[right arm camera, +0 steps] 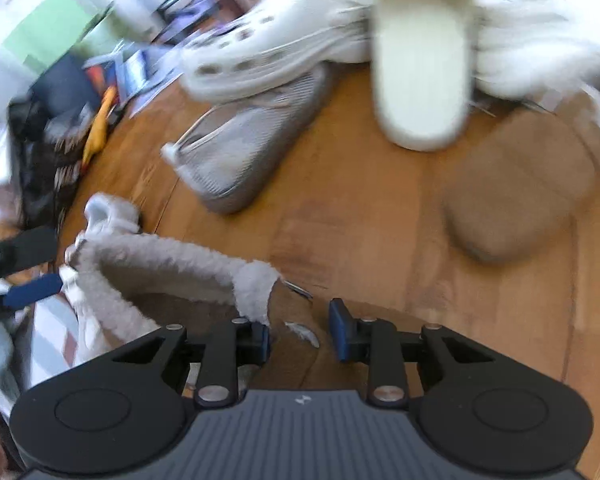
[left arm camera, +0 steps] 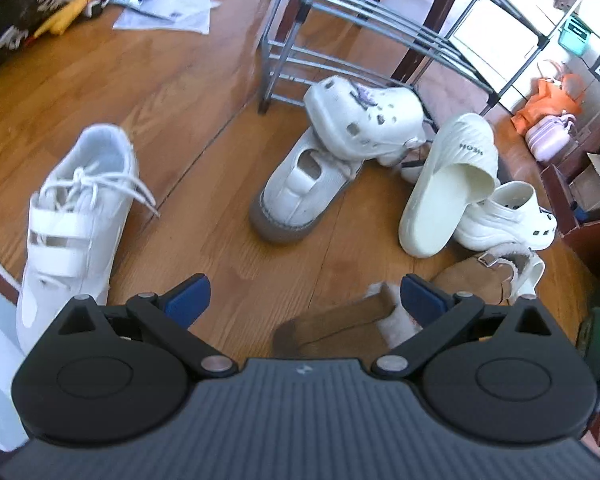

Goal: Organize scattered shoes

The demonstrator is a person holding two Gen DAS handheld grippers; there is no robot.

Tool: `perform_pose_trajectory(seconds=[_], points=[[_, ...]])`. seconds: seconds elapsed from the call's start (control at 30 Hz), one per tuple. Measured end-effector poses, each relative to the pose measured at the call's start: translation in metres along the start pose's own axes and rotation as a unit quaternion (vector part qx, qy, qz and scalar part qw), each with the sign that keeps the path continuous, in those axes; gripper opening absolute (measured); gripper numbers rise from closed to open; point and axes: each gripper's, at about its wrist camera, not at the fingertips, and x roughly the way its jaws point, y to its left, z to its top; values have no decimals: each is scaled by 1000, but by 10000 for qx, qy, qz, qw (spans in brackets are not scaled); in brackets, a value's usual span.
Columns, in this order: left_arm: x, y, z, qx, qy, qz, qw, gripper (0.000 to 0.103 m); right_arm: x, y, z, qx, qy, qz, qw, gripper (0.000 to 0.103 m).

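Right gripper point(right arm camera: 299, 331): we see it clamped on the fleece-lined tan slipper point(right arm camera: 172, 280).
Left gripper point(left arm camera: 305, 303): jaws apart, empty.
Floor point(left arm camera: 204, 152): smooth wood, open between shoes.

We could not make out the pile of pale shoes beyond the right gripper's point(right arm camera: 299, 334) fingers: motion blur smeared the white clog point(right arm camera: 256, 58) and the cream slide point(right arm camera: 422, 60) together. The fleece-lined tan slipper point(right arm camera: 172, 280) between those fingers was partly covered by the gripper body, so whether the pads pressed it we could not tell. Below the left gripper point(left arm camera: 304, 300), the same slipper point(left arm camera: 340, 320) was half hidden, and the white sneaker's point(left arm camera: 74, 216) toe lay behind the housing.
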Motion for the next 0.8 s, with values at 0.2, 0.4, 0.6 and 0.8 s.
perform_pose_trajectory(seconds=[0.2,0.4,0.6,0.8], points=[[21,-5,-8,219,390,253,9987,103,-20,-36,-1,1314,123,463,9902,46],[47,-4,-25,366,892,559,9938,103,-26,-32,-4,587,-129,910,9940,90],[52,0,-25,446,966,687,9919,103,-3,13,-21,-2258,132,176,9739,91],[57,3,-25,581,1092,725,9897,103,35,54,-44,-3500,509,-453,9343,93]])
